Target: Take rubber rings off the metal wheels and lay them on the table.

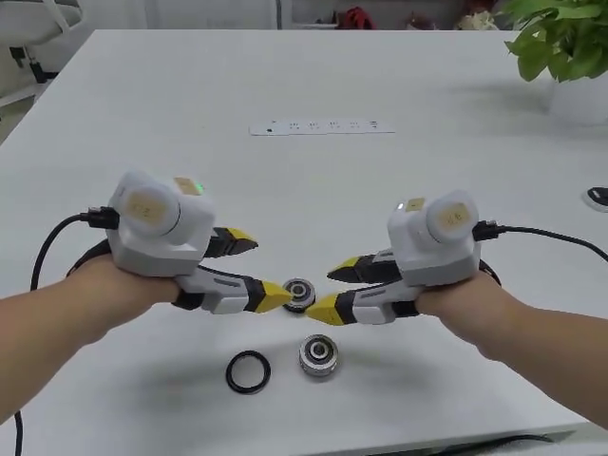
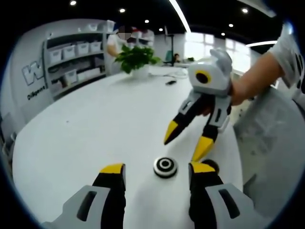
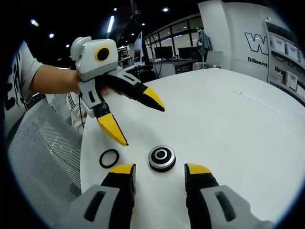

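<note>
A small metal wheel (image 1: pixel 299 293) with a dark rim lies on the white table (image 1: pixel 285 180) between the two grippers. My left gripper (image 1: pixel 264 271) comes in from the left, open, its yellow tips on either side of the wheel (image 2: pixel 165 167). Facing it, my right gripper (image 1: pixel 328 293) is open too, with the wheel (image 3: pixel 162 158) just beyond its tips. A second wheel (image 1: pixel 318 354) sits nearer the table's front edge. Beside it lies a loose black rubber ring (image 1: pixel 248 371), also seen as the ring (image 3: pixel 109 158) in the right gripper view. Nothing is held.
A white strip (image 1: pixel 321 126) lies at mid-table. A potted plant (image 1: pixel 556 43) stands at the far right corner, and a dark object (image 1: pixel 598 198) sits at the right edge. Cables trail from both grippers. A mesh chair (image 3: pixel 38 157) stands by the table.
</note>
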{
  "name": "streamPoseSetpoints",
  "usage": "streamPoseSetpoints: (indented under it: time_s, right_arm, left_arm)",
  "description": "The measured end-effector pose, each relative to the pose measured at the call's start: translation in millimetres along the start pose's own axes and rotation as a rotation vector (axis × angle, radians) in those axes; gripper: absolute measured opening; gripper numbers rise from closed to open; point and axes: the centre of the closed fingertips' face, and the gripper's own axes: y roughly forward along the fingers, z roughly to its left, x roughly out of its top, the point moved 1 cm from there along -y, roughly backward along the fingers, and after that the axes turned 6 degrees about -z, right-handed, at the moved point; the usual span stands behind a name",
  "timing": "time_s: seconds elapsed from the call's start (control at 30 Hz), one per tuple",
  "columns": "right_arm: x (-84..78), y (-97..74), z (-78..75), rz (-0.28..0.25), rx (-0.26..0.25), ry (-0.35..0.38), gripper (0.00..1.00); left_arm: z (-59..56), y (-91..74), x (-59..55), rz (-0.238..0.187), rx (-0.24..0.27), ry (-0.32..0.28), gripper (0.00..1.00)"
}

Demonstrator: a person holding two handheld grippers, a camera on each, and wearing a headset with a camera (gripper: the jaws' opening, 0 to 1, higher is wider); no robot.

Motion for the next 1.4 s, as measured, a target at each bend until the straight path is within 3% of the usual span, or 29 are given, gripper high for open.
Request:
streamPoseSetpoints:
  time_s: [1.4]
  right_arm:
    - [-8.9, 7.3, -2.8, 0.02, 0.008, -0.007, 0.31]
  left_arm:
    - [-6.3, 22.4, -13.9, 0.041, -0.047, -0.01, 0.39]
